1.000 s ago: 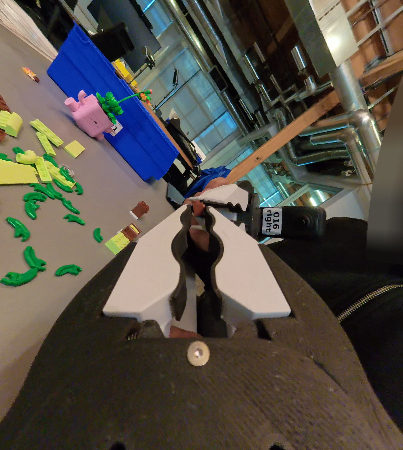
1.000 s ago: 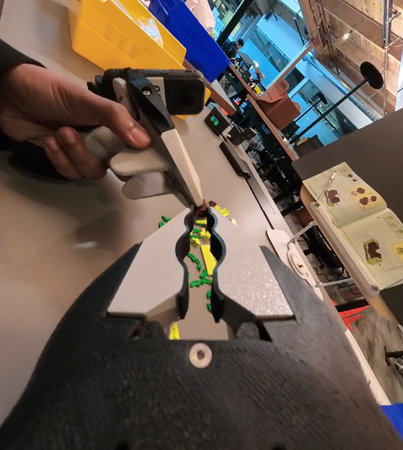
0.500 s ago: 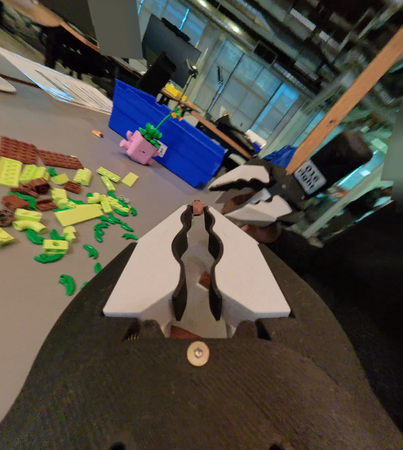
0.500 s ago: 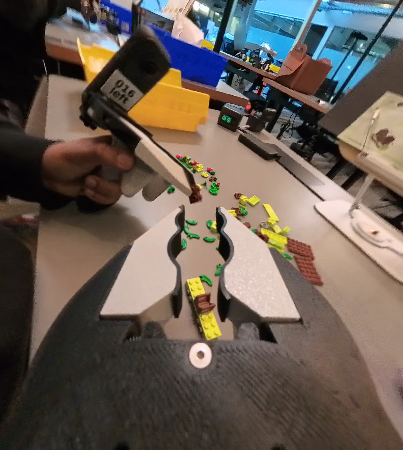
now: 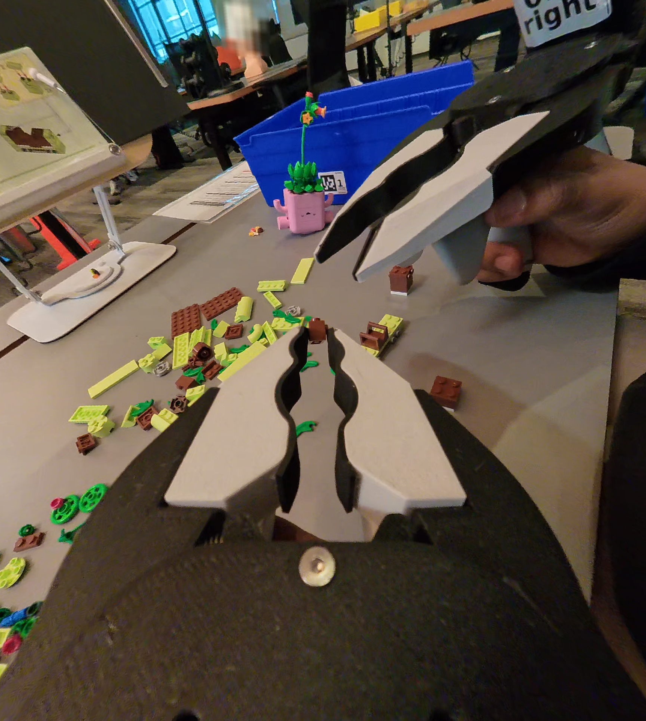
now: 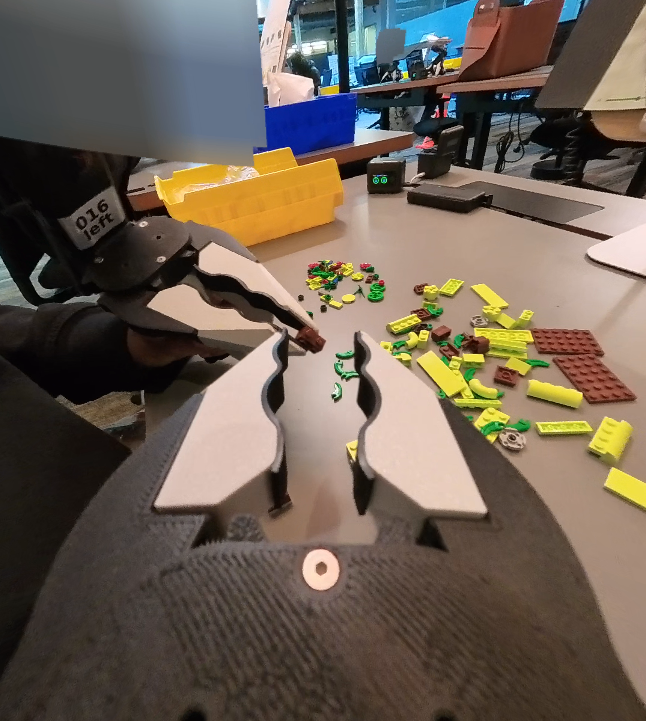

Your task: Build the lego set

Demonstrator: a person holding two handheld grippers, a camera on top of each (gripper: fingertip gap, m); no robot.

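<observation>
Left gripper (image 5: pixel 317 331) is clamped on a small brown piece (image 5: pixel 317 329) right at its tips, held up off the table (image 5: pixel 508 351). Right gripper (image 6: pixel 319 339) has its jaws apart w/ nothing between them, hovering just beside that piece; in the right wrist view the brown piece (image 6: pixel 310 340) sits at its left fingertip.

Prob the piece goes onto the lime plate w/ brown bits (image 5: pixel 381 334), which lies fwd and slightly right of the left tips, long axis running diagonally away. Left is nearer imo. A brown block on a white base (image 5: pixel 401 279) stands under the right gripper. Loose pile of lime/green/brown parts (image 6: pixel 489 359) spreads farther out, pink pot model (image 5: pixel 305 210) well beyond.
</observation>
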